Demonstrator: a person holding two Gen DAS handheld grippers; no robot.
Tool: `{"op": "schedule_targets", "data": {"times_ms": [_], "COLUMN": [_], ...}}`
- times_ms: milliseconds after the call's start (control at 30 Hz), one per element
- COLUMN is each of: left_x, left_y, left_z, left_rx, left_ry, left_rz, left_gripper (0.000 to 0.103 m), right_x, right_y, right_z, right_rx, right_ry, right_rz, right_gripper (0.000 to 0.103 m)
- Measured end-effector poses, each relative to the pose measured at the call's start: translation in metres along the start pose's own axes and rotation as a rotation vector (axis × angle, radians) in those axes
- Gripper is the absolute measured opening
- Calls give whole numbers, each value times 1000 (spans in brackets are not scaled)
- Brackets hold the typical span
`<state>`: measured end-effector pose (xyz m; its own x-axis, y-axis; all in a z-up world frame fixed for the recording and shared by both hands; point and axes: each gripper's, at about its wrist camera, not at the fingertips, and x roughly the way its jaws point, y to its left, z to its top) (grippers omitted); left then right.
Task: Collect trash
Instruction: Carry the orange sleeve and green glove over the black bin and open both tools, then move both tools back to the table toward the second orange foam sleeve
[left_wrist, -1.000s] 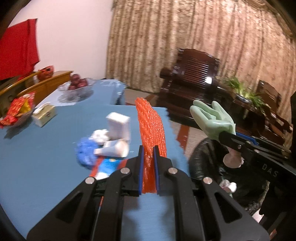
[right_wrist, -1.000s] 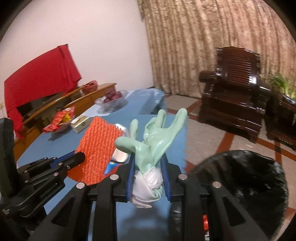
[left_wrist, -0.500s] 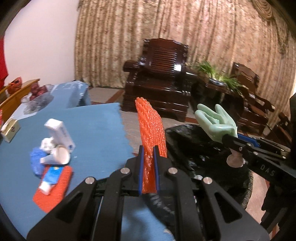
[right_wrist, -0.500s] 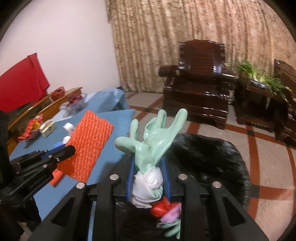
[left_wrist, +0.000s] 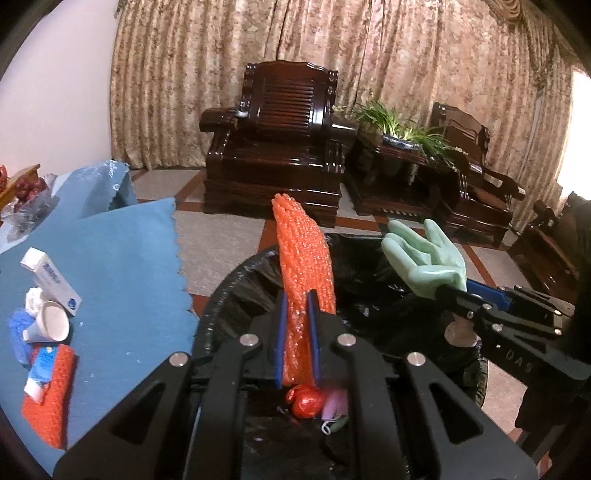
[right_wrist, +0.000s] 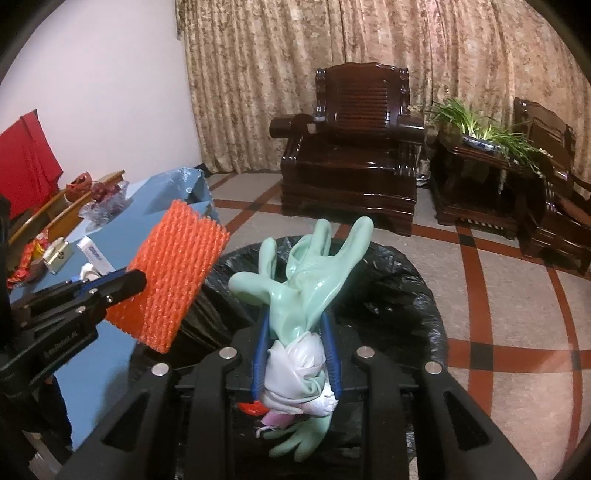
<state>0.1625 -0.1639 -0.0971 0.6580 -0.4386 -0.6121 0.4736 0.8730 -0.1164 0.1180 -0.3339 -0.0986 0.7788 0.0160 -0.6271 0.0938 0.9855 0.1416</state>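
Observation:
An orange foam net (left_wrist: 303, 251) stands upright between the blue pads of my left gripper (left_wrist: 297, 295). Its jaws are opening, and the net still fills the narrow gap. My right gripper (right_wrist: 295, 317) is shut on a pale green rubber glove (right_wrist: 306, 273) bunched with white plastic. Both grippers hang over the open black bin bag (left_wrist: 236, 288), left gripper (right_wrist: 125, 284) to the left of the right one. In the bag lie a red wrapper (left_wrist: 306, 400), something pink and another green glove (right_wrist: 295, 439).
On the blue tablecloth (left_wrist: 122, 266) at left lie a white box (left_wrist: 50, 277), a paper cup (left_wrist: 51, 325), a blue crumple (left_wrist: 16, 332) and a second orange net (left_wrist: 51, 398). Dark wooden armchairs (left_wrist: 280, 147) and a potted plant (left_wrist: 399, 125) stand beyond on tiled floor.
Both grippers have swung right and down, from above the table to over the black bin bag, each still carrying its item. The left pads have parted slightly.

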Motion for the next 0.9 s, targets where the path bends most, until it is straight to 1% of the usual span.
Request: {"op": "schedule_targets", "data": {"times_ms": [33, 100, 167, 200, 233, 267, 333, 367, 400, 433, 467, 500, 600, 667, 900], "left_x": [3, 5, 6, 6, 5, 4, 0, -4, -9, -16, -22, -26, -45, -57, -103], "left_y": [0, 1, 1, 0, 1, 3, 9, 13, 19, 26, 33, 37, 59, 72, 123], "left_z": [-1, -1, -2, -1, -1, -2, -4, -5, -6, -8, -10, -10, -12, -14, -28], "left_rx": [-2, 0, -1, -1, -3, -7, -16, -22, -28, -33, -36, -38, -59, -77, -153], "left_ry": [12, 15, 17, 17, 16, 13, 6, 0, -7, -16, -24, -28, -44, -53, -86], "left_rz": [-18, -18, -21, -18, -11, -4, 11, 22, 36, 53, 68, 80, 127, 155, 281], "left_gripper": [18, 39, 45, 50, 51, 54, 60, 67, 74, 77, 82, 86, 90, 90, 91], "right_x": [0, 3, 6, 6, 6, 5, 3, 1, 0, -3, -5, -8, -13, -15, -15], "right_y": [-1, -5, -6, -7, -7, -7, -4, -3, -3, 0, 0, 4, 13, 21, 71], "right_z": [-2, -5, -8, -10, -11, -12, -13, -14, -14, -14, -14, -14, -10, -6, 2], "right_rx": [0, -2, -2, -3, -3, -5, -6, -4, -3, 0, 2, 6, 15, 12, -47], "right_ry": [4, 19, 36, 39, 34, 30, 26, 18, 11, -1, -6, -18, -29, -37, -59], "right_rz": [-3, -12, -17, -22, -33, -37, -45, -52, -56, -58, -56, -50, -15, 1, 91], "right_gripper": [29, 31, 33, 44, 51, 54, 73, 78, 86, 92, 96, 97, 97, 97, 97]}}
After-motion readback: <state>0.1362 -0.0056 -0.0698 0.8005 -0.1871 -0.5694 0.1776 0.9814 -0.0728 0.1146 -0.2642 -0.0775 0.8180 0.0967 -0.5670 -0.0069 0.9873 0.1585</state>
